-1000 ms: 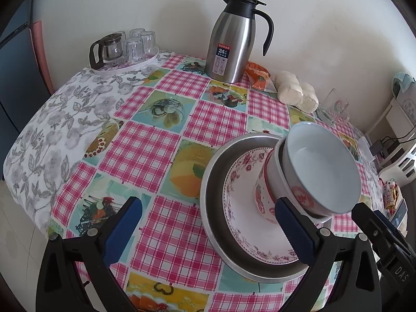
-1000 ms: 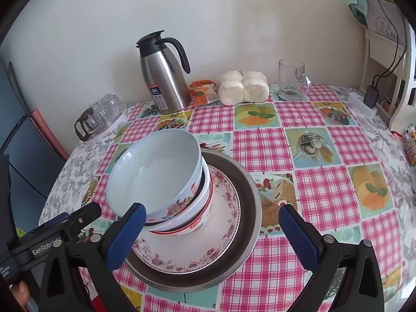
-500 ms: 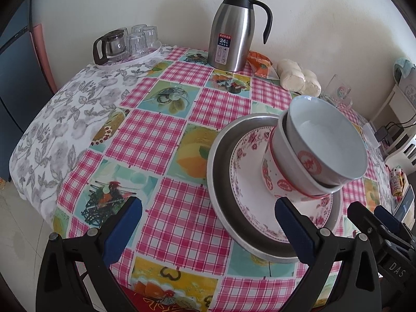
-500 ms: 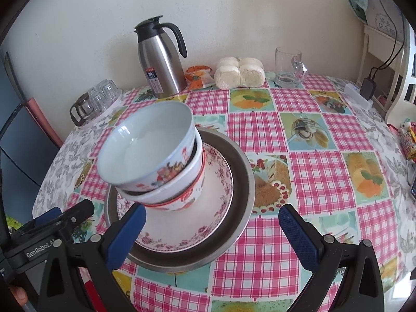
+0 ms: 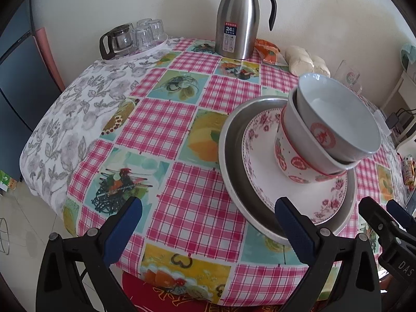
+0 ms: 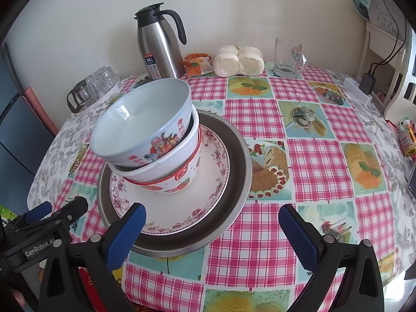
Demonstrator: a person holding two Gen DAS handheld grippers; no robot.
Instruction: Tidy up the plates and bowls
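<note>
Bowls: three nested white ceramic bowls [image 6: 153,143], tilted, on white floral plate [image 6: 208,182] inside round steel tray [image 6: 234,208], near table's [image 5: 182,208] front edge.
Surroundings: steel thermos jug [image 5: 238,18], glass cups [image 5: 145,35], white buns [image 6: 239,61], glass mug [image 6: 287,54] along wall.
Room: checked cloth bare left and right of tray.
Left gripper [image 5: 208,228]: fingers wide, empty.
Right gripper [image 6: 212,231]: fingers wide, empty.
Change: both grippers drawn back; stack farther off.

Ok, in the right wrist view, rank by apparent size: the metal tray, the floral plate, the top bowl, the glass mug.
1. metal tray, widest.
2. floral plate, lying inside the tray.
3. top bowl, narrower than the plate.
4. glass mug, smallest, but it stands farthest from the camera, so its true size is uncertain.
</note>
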